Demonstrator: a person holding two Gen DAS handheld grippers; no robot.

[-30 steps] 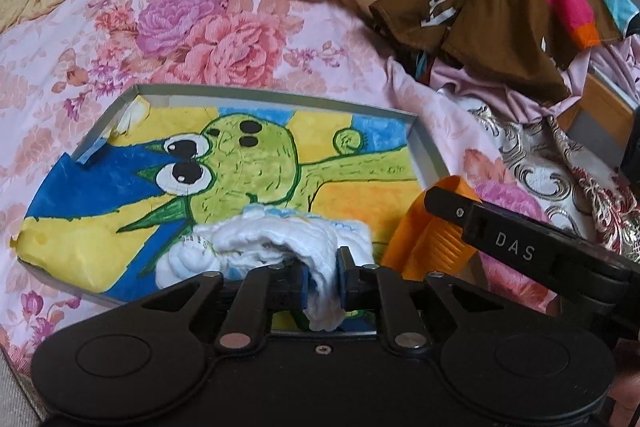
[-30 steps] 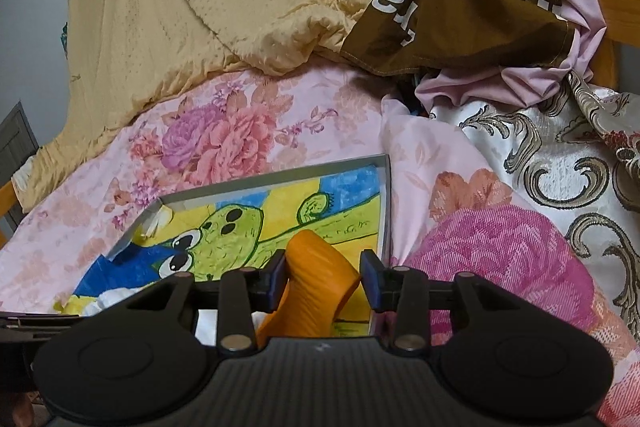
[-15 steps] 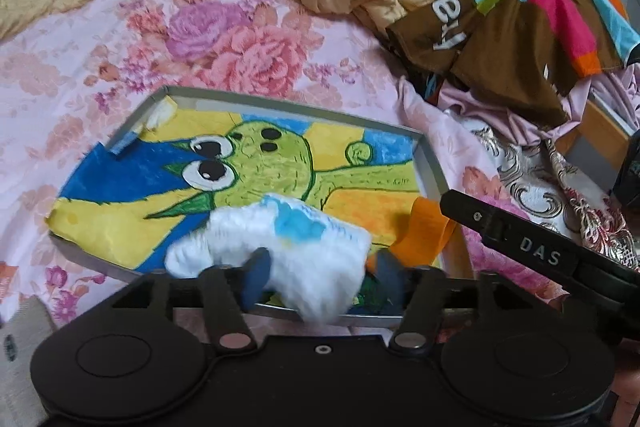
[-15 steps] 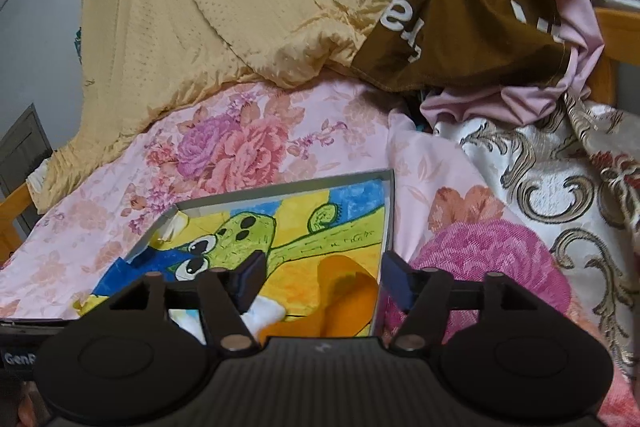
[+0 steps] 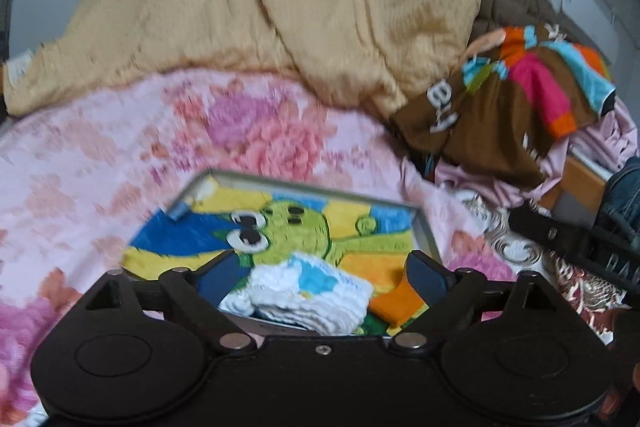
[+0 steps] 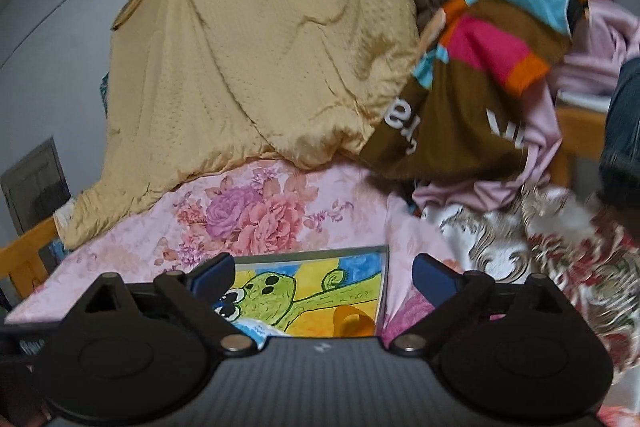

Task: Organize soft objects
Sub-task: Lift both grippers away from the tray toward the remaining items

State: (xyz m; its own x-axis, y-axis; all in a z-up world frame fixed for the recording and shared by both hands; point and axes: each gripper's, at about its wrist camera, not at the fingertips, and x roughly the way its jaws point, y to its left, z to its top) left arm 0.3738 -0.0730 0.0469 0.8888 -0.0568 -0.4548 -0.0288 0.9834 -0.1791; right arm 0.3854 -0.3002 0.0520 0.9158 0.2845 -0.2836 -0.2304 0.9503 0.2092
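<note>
A shallow grey tray (image 5: 424, 231) with a green cartoon picture on its floor lies on the floral bedspread. A white and blue folded cloth (image 5: 308, 291) lies in the tray's near part, free between the jaws of my open left gripper (image 5: 322, 273). An orange soft item (image 5: 396, 301) lies beside it at the tray's near right. In the right wrist view the tray (image 6: 386, 267), the orange item (image 6: 352, 319) and a bit of the cloth (image 6: 256, 327) show below my open, empty right gripper (image 6: 324, 275).
A tan quilt (image 5: 280, 7) is heaped at the back. A brown multicoloured garment (image 5: 512, 99) and pink and patterned fabrics (image 6: 540, 239) pile up at the right. A wooden bed frame (image 6: 580, 135) shows at the right edge.
Both grippers opened and let go: the left released the white cloth, the right released the orange item, both now in the tray. Both grippers pulled back and tilted up.
</note>
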